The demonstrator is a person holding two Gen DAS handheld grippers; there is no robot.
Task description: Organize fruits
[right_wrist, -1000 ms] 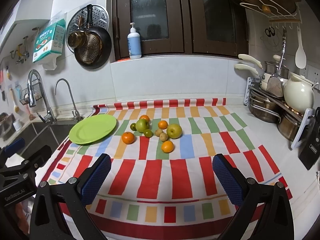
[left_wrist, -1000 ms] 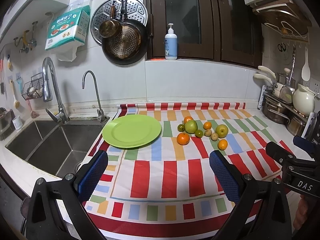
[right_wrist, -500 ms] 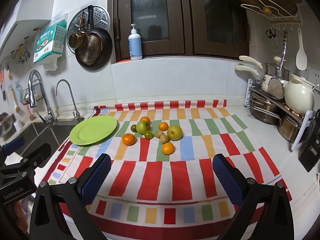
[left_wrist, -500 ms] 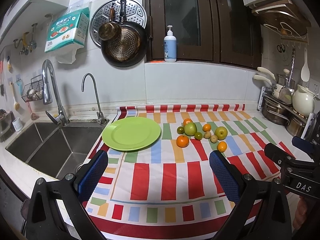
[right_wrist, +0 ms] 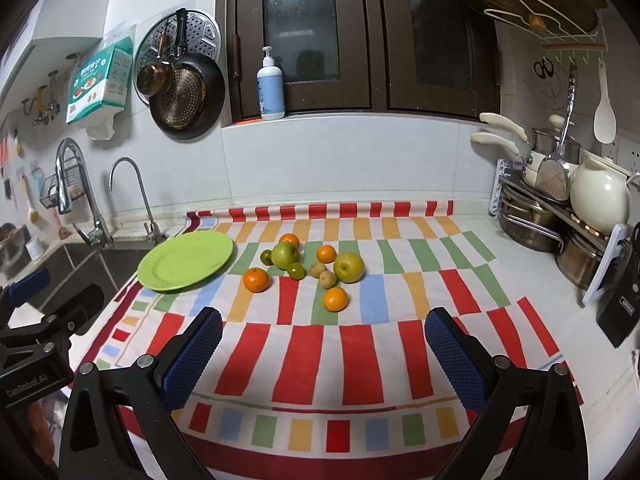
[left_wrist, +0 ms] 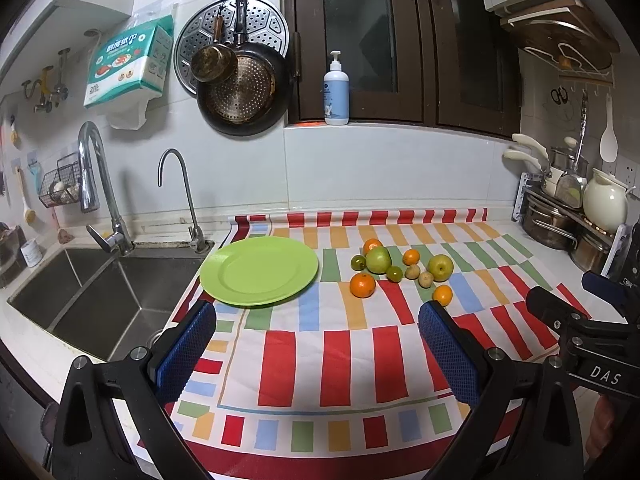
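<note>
A green plate (left_wrist: 259,270) lies empty on a striped cloth (left_wrist: 332,356), also in the right wrist view (right_wrist: 186,260). Right of it sits a loose cluster of fruit: oranges (left_wrist: 362,285) (right_wrist: 335,298), green apples (left_wrist: 378,259) (right_wrist: 349,267), small green fruits (right_wrist: 296,270) and small brown fruits (right_wrist: 328,279). My left gripper (left_wrist: 318,354) is open and empty above the cloth's near part. My right gripper (right_wrist: 322,356) is open and empty, also short of the fruit. Each gripper shows at the other view's edge.
A steel sink (left_wrist: 84,292) with two taps (left_wrist: 100,184) lies left of the cloth. A rack with pots and a white jug (right_wrist: 600,196) stands at the right. A black device (right_wrist: 620,308) leans at the right edge. Pans (left_wrist: 240,96) hang on the wall.
Both grippers have drifted slightly; the fruit and plate sit a little higher and farther in view. Nothing was grasped or moved on the cloth.
</note>
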